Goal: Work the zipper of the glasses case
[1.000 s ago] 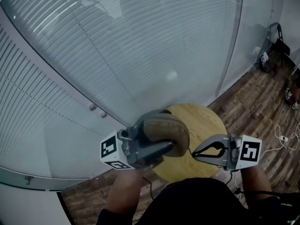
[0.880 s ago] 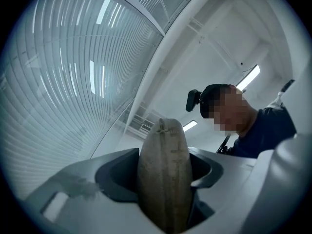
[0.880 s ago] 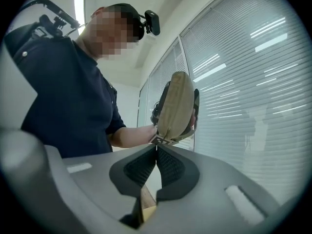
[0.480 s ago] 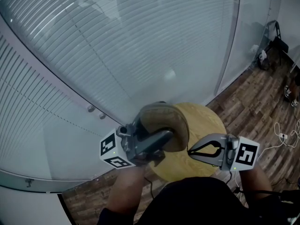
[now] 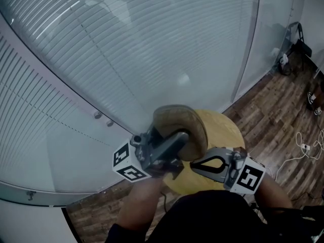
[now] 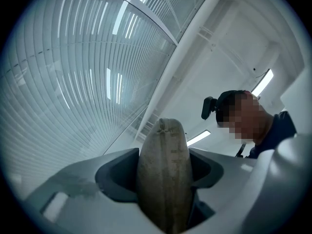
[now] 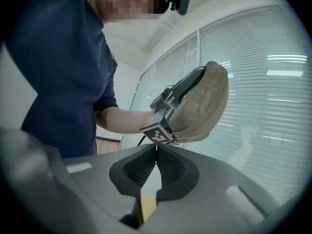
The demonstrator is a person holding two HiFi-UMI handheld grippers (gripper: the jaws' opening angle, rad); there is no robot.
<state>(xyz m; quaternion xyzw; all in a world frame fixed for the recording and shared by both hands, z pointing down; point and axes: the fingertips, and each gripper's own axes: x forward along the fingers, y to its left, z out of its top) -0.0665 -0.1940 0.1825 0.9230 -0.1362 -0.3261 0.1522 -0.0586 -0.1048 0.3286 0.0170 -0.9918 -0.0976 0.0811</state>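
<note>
Two sets of jaws show two different states. The left gripper (image 6: 163, 172) has its jaws pressed against the flat sides of the glasses case (image 6: 163, 145), which stands on edge between them with its narrow rim facing the camera. The right gripper (image 7: 156, 149) has its jaws pressed together, tip against tip. Nothing can be clearly made out between the pads.

The case is a rounded, oval shell in a dull tan, cloth-like cover, with a stitched seam running up its rim to a small knot of stitches at the far end. It rises past the left jaws and tilts upward in the air. From the right jaws it sits just above and ahead of the tips, beside the left gripper's marker cube (image 7: 157, 133).

Below both grippers lies a round wooden table (image 5: 225, 130). Beyond the jaws hang pale window blinds (image 5: 126, 49), and off to the right is a wooden floor (image 5: 283, 100). A bare forearm (image 7: 124, 120) reaches in behind the left gripper.

The zipper's slider and pull are too small to pick out in any view. The near end of the case is cut off at the bottom of the left gripper view, and in the head view a jaw covers part of its side. Whether the right tips touch the case cannot be told.
</note>
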